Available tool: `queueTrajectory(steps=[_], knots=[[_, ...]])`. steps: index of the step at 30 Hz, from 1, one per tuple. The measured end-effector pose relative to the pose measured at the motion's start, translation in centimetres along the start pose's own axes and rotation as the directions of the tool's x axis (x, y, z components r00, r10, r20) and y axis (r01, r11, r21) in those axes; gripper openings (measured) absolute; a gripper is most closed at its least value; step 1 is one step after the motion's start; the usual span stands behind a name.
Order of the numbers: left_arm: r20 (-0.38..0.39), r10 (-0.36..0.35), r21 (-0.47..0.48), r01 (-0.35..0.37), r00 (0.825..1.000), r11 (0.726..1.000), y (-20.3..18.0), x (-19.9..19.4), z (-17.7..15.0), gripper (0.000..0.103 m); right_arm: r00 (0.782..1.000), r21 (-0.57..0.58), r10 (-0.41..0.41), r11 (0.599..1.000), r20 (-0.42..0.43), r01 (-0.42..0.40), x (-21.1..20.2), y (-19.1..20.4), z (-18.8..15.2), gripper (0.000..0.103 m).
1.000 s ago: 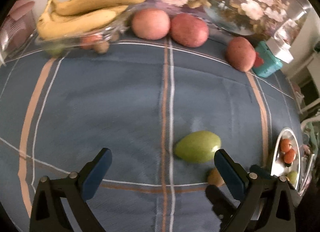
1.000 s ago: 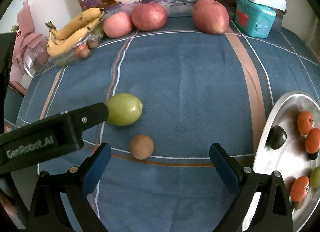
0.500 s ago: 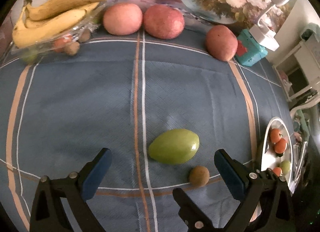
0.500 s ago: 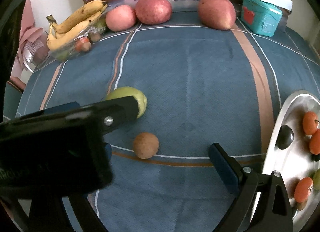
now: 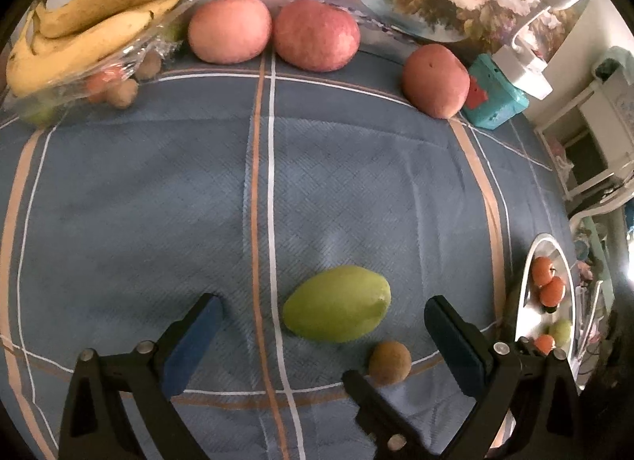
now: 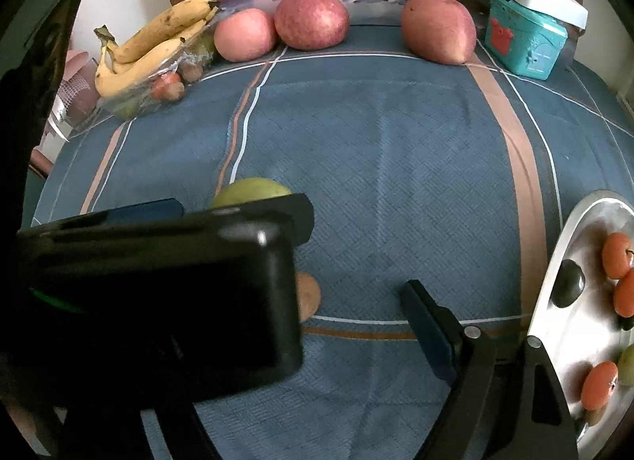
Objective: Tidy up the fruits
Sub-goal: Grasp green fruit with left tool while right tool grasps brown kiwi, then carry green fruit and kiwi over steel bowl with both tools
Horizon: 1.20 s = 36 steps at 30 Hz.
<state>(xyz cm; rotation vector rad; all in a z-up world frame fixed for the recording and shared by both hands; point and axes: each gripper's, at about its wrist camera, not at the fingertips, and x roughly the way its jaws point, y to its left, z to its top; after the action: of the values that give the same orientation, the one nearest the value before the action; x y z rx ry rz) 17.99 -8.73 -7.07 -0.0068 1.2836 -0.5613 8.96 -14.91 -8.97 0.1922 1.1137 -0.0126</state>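
Note:
A green mango (image 5: 337,309) lies on the blue checked tablecloth (image 5: 356,182), between the fingers of my left gripper (image 5: 325,325), which is open and does not touch it. A small brown round fruit (image 5: 390,357) rests just right of the mango. In the right wrist view the left gripper's black body (image 6: 158,293) hides most of the mango (image 6: 249,190) and half of the brown fruit (image 6: 309,297). My right gripper (image 6: 321,321) hovers over the brown fruit with its jaws closing. Only its right finger (image 6: 428,329) shows, apart from the fruit.
A silver plate (image 6: 554,262) with orange, dark and green fruits sits at the right edge. Bananas (image 5: 91,36) lie on a clear tray at the back left. Three big red fruits (image 5: 317,34), a teal box (image 5: 495,99) and a flower picture line the back.
My left gripper slid over so the mango now lies between its fingers, and its body now blocks much of the right wrist view. The right gripper's visible finger has moved inward.

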Motion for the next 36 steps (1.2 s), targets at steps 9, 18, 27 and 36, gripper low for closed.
queueTrajectory(steps=[9, 18, 27, 36], knots=[[0.002, -0.019, 0.009, 0.019, 1.0, 1.0, -0.8, 0.2, 0.3, 0.058, 1.0, 0.004, 0.028, 1.0, -0.004, -0.028, -0.3, 0.0, 0.1, 0.038], [0.003, -0.011, -0.036, 0.011, 1.0, 0.999, 0.1, -0.8, -0.6, 0.057, 0.998, 0.02, 0.061, 0.998, -0.024, -0.06, -0.8, 0.2, -0.1, 0.027], [-0.016, 0.039, -0.089, -0.041, 0.999, 0.995, 0.7, -2.2, -2.8, 0.057, 0.999, 0.019, 0.037, 0.999, -0.017, -0.037, -2.7, 0.2, -1.3, 0.027], [-0.034, 0.057, -0.153, -0.062, 0.998, 0.986, 2.0, -4.0, -6.1, 0.057, 1.0, 0.025, 0.018, 1.0, -0.006, -0.018, -4.8, 0.4, -2.8, 0.027]])
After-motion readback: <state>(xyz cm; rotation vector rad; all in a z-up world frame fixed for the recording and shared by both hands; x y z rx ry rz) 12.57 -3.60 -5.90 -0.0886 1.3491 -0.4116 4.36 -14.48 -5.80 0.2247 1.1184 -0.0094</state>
